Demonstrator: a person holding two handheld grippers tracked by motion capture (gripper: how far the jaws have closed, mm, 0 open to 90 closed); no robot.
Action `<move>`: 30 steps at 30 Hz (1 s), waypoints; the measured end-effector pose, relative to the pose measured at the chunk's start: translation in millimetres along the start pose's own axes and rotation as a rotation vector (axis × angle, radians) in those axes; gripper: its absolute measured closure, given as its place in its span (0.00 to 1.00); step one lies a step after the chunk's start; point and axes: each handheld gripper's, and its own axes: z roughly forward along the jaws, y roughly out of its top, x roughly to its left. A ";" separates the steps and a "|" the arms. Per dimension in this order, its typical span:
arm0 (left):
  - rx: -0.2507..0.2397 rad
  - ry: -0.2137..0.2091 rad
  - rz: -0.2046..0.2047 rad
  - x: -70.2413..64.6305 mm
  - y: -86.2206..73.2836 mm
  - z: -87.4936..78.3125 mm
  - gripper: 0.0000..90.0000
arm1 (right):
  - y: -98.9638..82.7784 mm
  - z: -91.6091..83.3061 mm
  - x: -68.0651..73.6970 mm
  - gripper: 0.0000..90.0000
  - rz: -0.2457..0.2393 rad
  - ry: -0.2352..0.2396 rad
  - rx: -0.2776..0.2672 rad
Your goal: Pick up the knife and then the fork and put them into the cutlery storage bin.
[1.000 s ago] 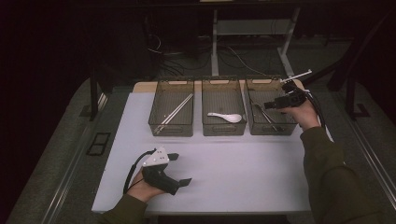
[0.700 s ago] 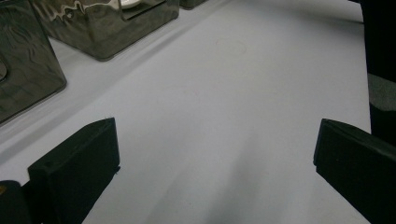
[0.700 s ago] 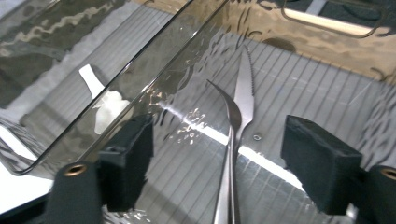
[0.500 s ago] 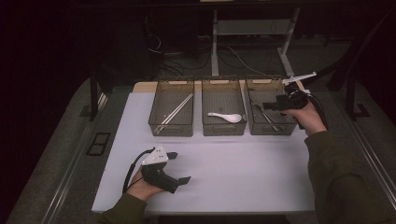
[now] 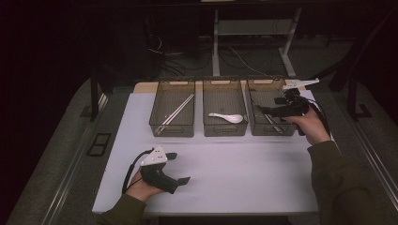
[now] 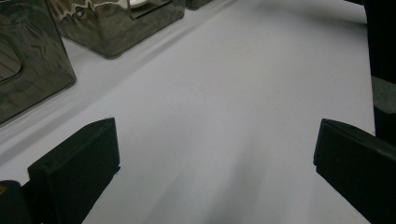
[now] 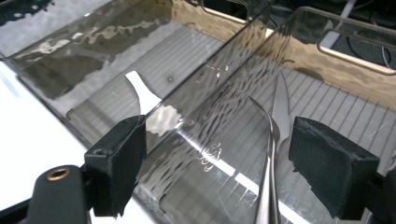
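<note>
Change: right hand-held gripper has just been opening its jaws; they now stand wide with nothing between the pads, and the hand has drawn back a little from where it was a second ago, above the right bin.
Meaning: likely a release — the slim metal utensil lies loose on the bin floor, so this piece looks delivered and the next pick is due.
Right bin: smoky clear plastic box, far right of the row; holds the metal utensil, long and narrow, with a second pointed blade beside it — possibly a knife, the glare makes it hard to say.
Middle bin: matching smoky clear plastic box; holds one white ceramic soup spoon, bowl toward the right bin.
Left bin: matching smoky clear plastic box; holds pale slender chopsticks, laid on a slant.
Left hand-held gripper: resting low on the white tabletop near the person, jaws spread wide, nothing in them.
Tabletop: no loose cutlery in sight on it in front of the bins.
</note>
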 end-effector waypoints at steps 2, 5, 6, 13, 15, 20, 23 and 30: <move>-0.002 -0.001 0.003 0.8 -0.1 0.1 0.00 | -2.8 -4.6 3.7 0.21 -0.006 0.010 -0.015; -0.004 -0.001 0.006 1.1 0.1 -0.3 0.00 | -7.4 -10.6 9.8 0.20 -0.006 0.021 -0.030; -0.005 -0.001 0.004 0.7 0.1 -0.2 0.00 | -9.2 -12.3 11.8 0.20 -0.011 0.023 -0.036; -0.004 -0.002 0.002 -0.3 -0.1 0.2 0.00 | -22.7 -19.4 24.2 0.20 -0.031 0.048 -0.060; -0.004 -0.002 0.004 -0.2 0.0 0.2 0.00 | -26.7 -20.8 28.2 0.20 -0.042 0.052 -0.065; -0.004 -0.004 0.006 -0.5 0.0 0.0 0.00 | -37.0 -23.4 39.4 0.20 -0.066 0.068 -0.062; -0.007 -0.003 0.003 -0.7 0.2 -0.2 0.00 | -42.8 -25.4 44.9 0.20 -0.074 0.074 -0.064; -0.008 -0.002 0.007 -1.1 0.2 -1.0 0.00 | -55.0 -32.7 53.7 0.20 -0.077 0.091 -0.090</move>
